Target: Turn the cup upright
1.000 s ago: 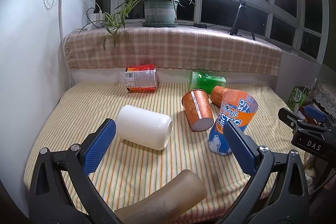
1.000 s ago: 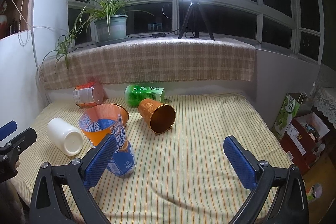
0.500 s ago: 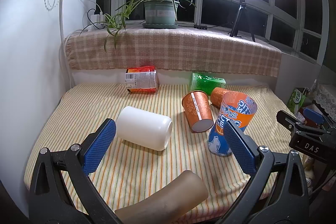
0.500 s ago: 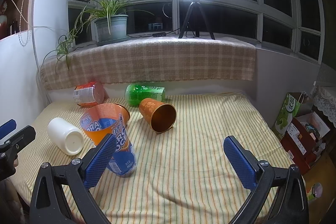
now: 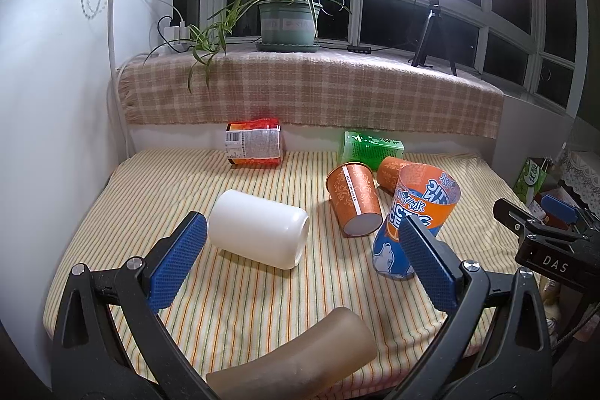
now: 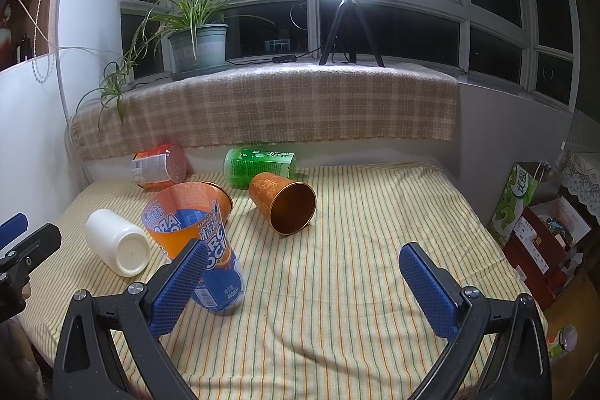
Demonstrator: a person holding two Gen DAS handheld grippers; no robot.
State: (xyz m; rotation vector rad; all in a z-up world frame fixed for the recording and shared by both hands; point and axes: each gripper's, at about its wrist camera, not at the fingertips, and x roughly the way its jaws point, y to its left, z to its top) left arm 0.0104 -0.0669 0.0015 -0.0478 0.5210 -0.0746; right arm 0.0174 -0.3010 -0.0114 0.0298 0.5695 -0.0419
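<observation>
A: Over the striped cloth [image 5: 157, 197], left to right – the left gripper [image 5: 300, 261] is hanging with its jaws apart, holding nothing, and the white cup [image 5: 258, 235] is lying on its side just ahead

B: Anything shifting since a second ago?

A: Barely – cups are staying put. The right gripper [image 6: 303, 287] is also hovering spread and empty; I'm judging the approach is not begun

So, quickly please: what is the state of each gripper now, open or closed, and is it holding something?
Left gripper: open, jaws wide apart, holding nothing.
Right gripper: open, jaws wide apart, holding nothing.
</observation>
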